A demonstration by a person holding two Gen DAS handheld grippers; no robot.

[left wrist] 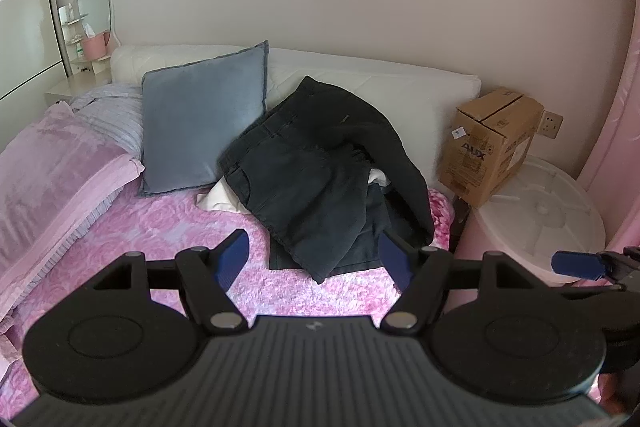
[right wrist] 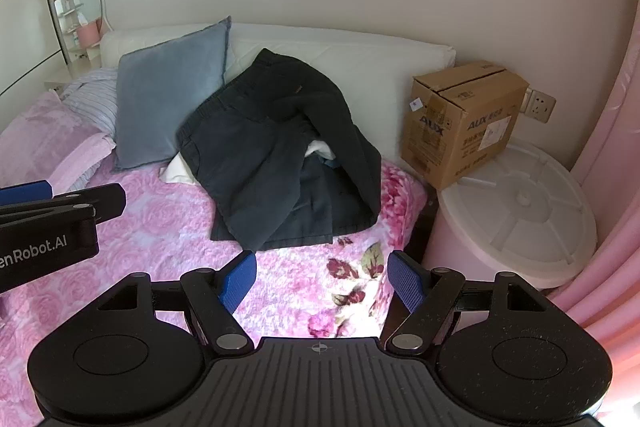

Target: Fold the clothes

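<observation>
A heap of dark clothes (left wrist: 320, 171) (right wrist: 276, 155) lies crumpled on the pink floral bedspread (left wrist: 168, 227) (right wrist: 168, 227), leaning against the white headboard cushion. A white garment (left wrist: 216, 197) (right wrist: 178, 169) pokes out from under the heap. My left gripper (left wrist: 314, 259) hovers open just in front of the heap's near edge, nothing between its blue pads. My right gripper (right wrist: 322, 281) is open too, above the bedspread short of the heap. Each gripper shows at the edge of the other's view.
A blue pillow (left wrist: 204, 123) (right wrist: 172, 95) stands left of the heap, with a folded pink blanket (left wrist: 52, 163) further left. Right of the bed, a cardboard box (left wrist: 492, 143) (right wrist: 464, 119) rests on a round white lid (right wrist: 516, 211). A pink curtain (right wrist: 608, 187) hangs at the right.
</observation>
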